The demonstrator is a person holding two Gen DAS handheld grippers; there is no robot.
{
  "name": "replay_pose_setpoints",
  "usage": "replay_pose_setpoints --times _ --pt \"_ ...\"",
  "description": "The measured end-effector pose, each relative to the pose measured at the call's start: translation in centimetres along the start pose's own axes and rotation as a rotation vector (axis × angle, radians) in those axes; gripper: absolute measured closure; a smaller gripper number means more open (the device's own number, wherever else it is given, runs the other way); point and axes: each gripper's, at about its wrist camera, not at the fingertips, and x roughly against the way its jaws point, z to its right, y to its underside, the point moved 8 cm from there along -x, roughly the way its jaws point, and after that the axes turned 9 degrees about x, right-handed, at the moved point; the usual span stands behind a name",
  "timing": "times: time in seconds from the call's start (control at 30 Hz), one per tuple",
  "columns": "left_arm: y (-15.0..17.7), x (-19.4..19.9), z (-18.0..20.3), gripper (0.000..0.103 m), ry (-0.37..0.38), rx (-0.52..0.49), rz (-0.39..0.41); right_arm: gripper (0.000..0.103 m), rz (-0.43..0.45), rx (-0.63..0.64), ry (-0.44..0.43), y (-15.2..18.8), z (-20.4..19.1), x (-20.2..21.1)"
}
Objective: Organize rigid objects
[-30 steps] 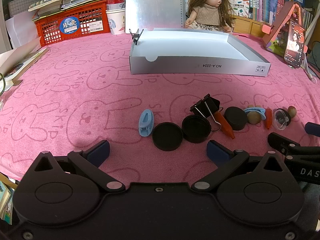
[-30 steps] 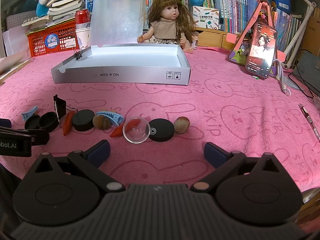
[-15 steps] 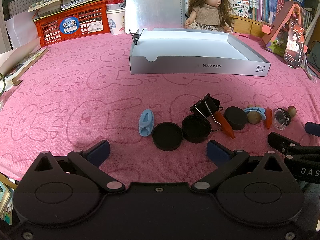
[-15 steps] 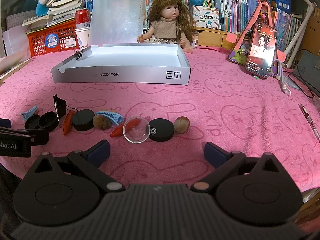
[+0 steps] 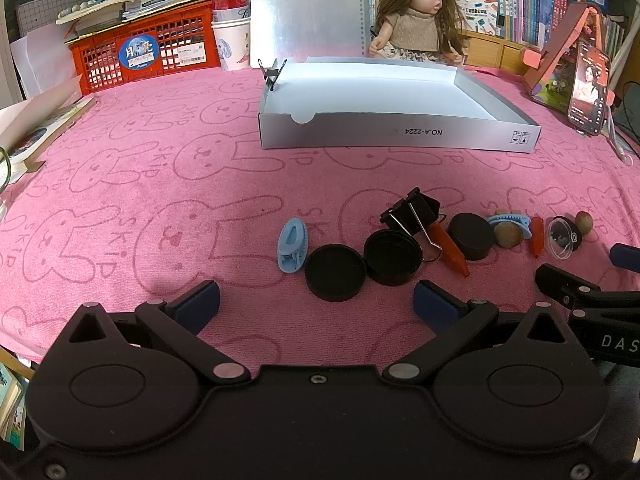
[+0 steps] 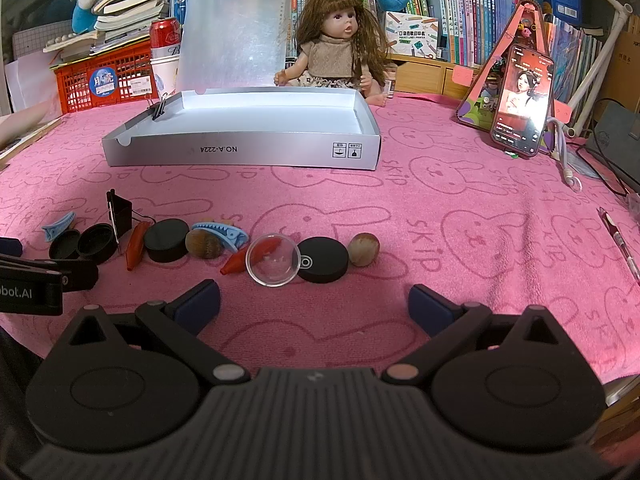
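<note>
A row of small objects lies on the pink cloth: a blue hair clip (image 5: pixel 293 245), two black round lids (image 5: pixel 335 277) (image 5: pixel 393 257), a black binder clip (image 5: pixel 412 210), orange pieces (image 5: pixel 450 249), a black puck (image 5: pixel 472 236), a clear dome (image 6: pixel 273 259), a black disc (image 6: pixel 323 259) and a nut (image 6: pixel 363 249). An open silver box (image 5: pixel 396 136) stands beyond them. My left gripper (image 5: pixel 316 304) is open and empty just in front of the lids. My right gripper (image 6: pixel 314 304) is open and empty in front of the dome and disc.
A doll (image 6: pixel 335 44) sits behind the box. A red basket (image 5: pixel 144 54) with books stands at the back left. A phone on a stand (image 6: pixel 522 100) is at the back right, and a pen (image 6: pixel 618 242) lies at the right edge.
</note>
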Motion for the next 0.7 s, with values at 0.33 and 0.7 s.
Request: replay_pose_setpoints --times 0.33,0.7 --pt "-0.13 -0.22 -0.14 0.000 0.001 -0.004 -0.004 0.000 -0.001 0.000 0.000 0.03 -0.03 -0.03" --pt "-0.11 -0.20 -0.12 0.000 0.000 -0.003 -0.003 0.000 -0.010 -0.005 0.000 0.02 0.10 -0.10"
